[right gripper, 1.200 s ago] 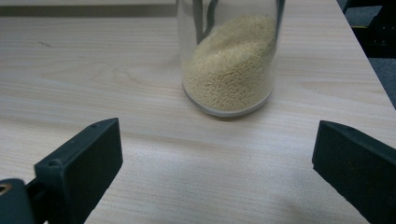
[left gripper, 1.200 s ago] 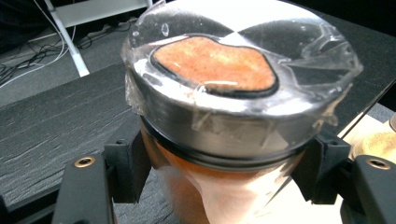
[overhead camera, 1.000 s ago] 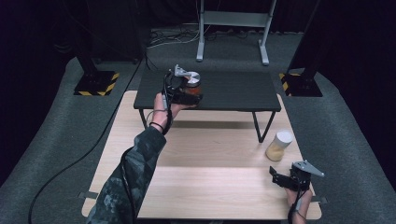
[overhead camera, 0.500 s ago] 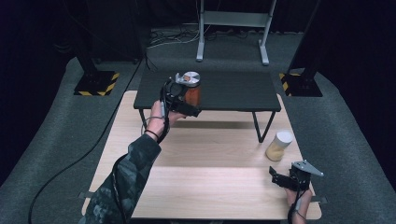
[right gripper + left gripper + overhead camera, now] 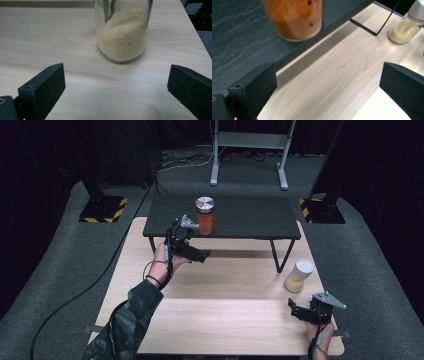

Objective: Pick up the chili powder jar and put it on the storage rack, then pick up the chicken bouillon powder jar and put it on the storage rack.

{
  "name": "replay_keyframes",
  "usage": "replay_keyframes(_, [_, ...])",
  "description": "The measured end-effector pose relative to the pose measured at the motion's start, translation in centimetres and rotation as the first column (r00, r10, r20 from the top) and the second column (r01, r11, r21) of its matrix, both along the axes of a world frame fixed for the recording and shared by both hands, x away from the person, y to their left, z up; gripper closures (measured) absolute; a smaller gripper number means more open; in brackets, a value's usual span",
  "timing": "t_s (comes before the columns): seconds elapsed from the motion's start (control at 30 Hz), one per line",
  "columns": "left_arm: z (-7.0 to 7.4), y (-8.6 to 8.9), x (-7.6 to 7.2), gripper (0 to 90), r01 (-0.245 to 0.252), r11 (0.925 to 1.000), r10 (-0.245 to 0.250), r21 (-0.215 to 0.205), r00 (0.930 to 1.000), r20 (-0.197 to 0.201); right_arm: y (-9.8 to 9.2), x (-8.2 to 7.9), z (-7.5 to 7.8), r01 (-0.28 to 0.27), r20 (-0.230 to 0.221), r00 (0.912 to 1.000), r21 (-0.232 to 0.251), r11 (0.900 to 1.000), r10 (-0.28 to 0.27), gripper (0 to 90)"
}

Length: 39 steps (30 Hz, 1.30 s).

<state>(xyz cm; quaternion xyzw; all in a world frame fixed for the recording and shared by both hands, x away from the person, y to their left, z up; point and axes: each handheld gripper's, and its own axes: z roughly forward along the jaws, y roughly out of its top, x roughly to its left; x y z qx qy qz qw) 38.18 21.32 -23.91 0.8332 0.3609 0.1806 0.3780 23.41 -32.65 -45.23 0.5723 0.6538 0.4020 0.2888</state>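
Note:
An orange-filled jar (image 5: pixel 205 217) with a metal lid stands upright near the front edge of the low dark table (image 5: pixel 250 217). My left gripper (image 5: pixel 199 254) hovers just in front of that edge, apart from the jar. Its jaws have just been opening and stand open with nothing between them. In the left gripper view the orange jar (image 5: pixel 294 18) stands beyond the open left gripper (image 5: pixel 329 92). A white-lidded jar of pale yellow grains (image 5: pixel 298 276) stands on the wooden table (image 5: pixel 225 320). My right gripper (image 5: pixel 296 310) rests open just short of it. The grain jar (image 5: pixel 123 32) lies ahead of the right gripper (image 5: pixel 117 92).
The dark table stands on thin black legs (image 5: pixel 280 255) on the far half of the wooden table. Grey carpet surrounds the tables, with black stands on yellow-striped bases (image 5: pixel 102 209) at both sides and a metal frame (image 5: pixel 247 150) behind.
My left gripper has opened and let go of the orange jar, then drawn back toward the person and slightly down. The jar stays on the dark table. The right gripper has not moved.

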Motion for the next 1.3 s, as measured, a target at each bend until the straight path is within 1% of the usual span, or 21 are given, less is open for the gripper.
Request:
replay_keyframes(0.17, [-1.0, 0.4, -0.7, 0.7, -0.008, 1.0000, 0.008, -0.004, 1.0000, -0.004, -0.1, 0.1, 0.0, -0.003, -0.002, 1.0000, 0.002, 1.000, 0.003, 0.4])
replay_keyframes(0.23, [-1.6, 0.4, -1.2, 0.5, -0.014, 0.9999, 0.014, 0.008, 0.9999, 0.006, -0.1, 0.0, 0.0, -0.003, -0.001, 1.0000, 0.002, 1.000, 0.003, 0.4])
replay_keyframes(0.3, [-2.4, 0.5, -1.8, 0.4, -0.016, 0.9998, 0.016, 0.012, 0.9999, 0.006, -0.1, 0.0, 0.0, -0.001, 0.000, 1.0000, 0.003, 1.000, 0.001, 0.4])
replay_keyframes(0.37, [-3.5, 0.6, -2.3, 0.3, -0.021, 0.9994, 0.021, 0.026, 0.9998, 0.005, 0.0, 0.0, 0.0, 0.001, 0.001, 1.0000, 0.000, 1.000, -0.001, 0.4])
replay_keyframes(0.43, [-4.5, 0.8, -2.6, 0.2, -0.022, 0.9994, 0.022, 0.027, 0.9997, -0.005, 0.0, 0.0, 0.0, 0.001, 0.000, 1.0000, -0.002, 1.000, -0.001, 0.4])
replay_keyframes(0.47, [-5.3, 0.9, -3.0, 0.2, -0.031, 0.9991, 0.031, 0.027, 0.9995, -0.008, 0.0, 0.0, 0.0, 0.000, 0.000, 1.0000, -0.002, 1.000, 0.000, 0.4])
replay_keyframes(0.5, [-6.0, 0.9, -3.2, 0.2, -0.037, 0.9985, 0.037, 0.039, 0.9993, -0.007, 0.1, 0.0, 0.0, 0.001, 0.001, 1.0000, -0.002, 1.000, -0.001, 0.4])
replay_keyframes(0.57, [-7.2, 1.1, -3.5, 0.2, -0.046, 0.9983, 0.047, 0.035, 0.9988, -0.015, 0.0, 0.0, 0.0, -0.002, -0.002, 1.0000, -0.003, 1.000, 0.002, 0.4])
replay_keyframes(0.63, [-8.8, 1.5, -4.0, 0.2, -0.068, 0.9975, 0.068, 0.021, 0.9973, -0.025, 0.1, -0.1, 0.0, -0.002, 0.005, 1.0000, -0.005, 1.000, 0.002, 0.5])
replay_keyframes(0.7, [-10.1, 1.8, -4.4, 0.2, -0.075, 0.9972, 0.075, 0.008, 0.9965, -0.037, 0.1, 0.0, 0.0, -0.001, 0.003, 1.0000, -0.005, 1.000, 0.002, 0.5])
replay_keyframes(0.77, [-11.8, 1.7, -5.0, 0.2, -0.085, 0.9960, 0.086, 0.027, 0.9954, -0.041, 0.1, -0.1, 0.0, -0.002, 0.004, 1.0000, -0.006, 1.000, 0.002, 0.5])
replay_keyframes(0.8, [-12.8, 1.8, -5.4, 0.2, -0.094, 0.9952, 0.095, 0.024, 0.9944, -0.045, 0.1, -0.1, 0.0, -0.002, 0.005, 1.0000, -0.004, 1.000, 0.002, 0.5])
replay_keyframes(0.87, [-14.0, 2.0, -6.0, 0.2, -0.108, 0.9940, 0.109, 0.016, 0.9927, -0.052, 0.1, -0.1, -0.1, -0.001, 0.008, 1.0000, -0.004, 1.000, 0.001, 0.5])
replay_keyframes(0.97, [-16.0, 2.1, -7.0, 0.2, -0.134, 0.9908, 0.135, 0.015, 0.9891, -0.059, 0.1, -0.1, 0.0, -0.002, 0.006, 1.0000, -0.006, 1.000, 0.002, 0.5])
replay_keyframes(1.03, [-16.9, 2.4, -7.4, 0.2, -0.149, 0.9888, 0.149, 0.010, 0.9867, -0.064, 0.1, -0.1, -0.1, -0.002, 0.008, 1.0000, -0.007, 1.000, 0.003, 0.5])
replay_keyframes(1.07, [-17.3, 2.6, -7.6, 0.2, -0.153, 0.9882, 0.153, 0.001, 0.9859, -0.067, 0.1, -0.1, -0.1, -0.002, 0.008, 1.0000, -0.008, 1.000, 0.002, 0.5])
replay_keyframes(1.1, [-17.9, 3.0, -7.7, 0.2, -0.157, 0.9874, 0.156, -0.017, 0.9852, -0.071, 0.1, -0.1, 0.0, -0.002, 0.007, 1.0000, -0.009, 1.000, 0.002, 0.4])
replay_keyframes(1.13, [-18.2, 3.0, -7.9, 0.3, -0.164, 0.9864, 0.163, -0.012, 0.9843, -0.068, 0.2, -0.1, 0.0, -0.002, 0.007, 1.0000, -0.011, 1.000, 0.002, 0.5])
replay_keyframes(1.2, [-18.7, 3.1, -8.1, 0.2, -0.167, 0.9857, 0.166, -0.019, 0.9839, -0.066, 0.2, -0.1, 0.0, -0.001, 0.007, 1.0000, -0.012, 1.000, 0.001, 0.4])
replay_keyframes(1.27, [-19.1, 3.1, -8.2, 0.2, -0.179, 0.9836, 0.178, -0.017, 0.9817, -0.069, 0.2, -0.1, 0.0, 0.000, 0.007, 1.0000, -0.013, 1.000, 0.000, 0.4])
replay_keyframes(1.3, [-19.3, 3.0, -8.2, 0.1, -0.179, 0.9838, 0.177, -0.013, 0.9815, -0.071, 0.2, -0.1, 0.0, 0.000, 0.008, 1.0000, -0.014, 1.000, 0.000, 0.4])
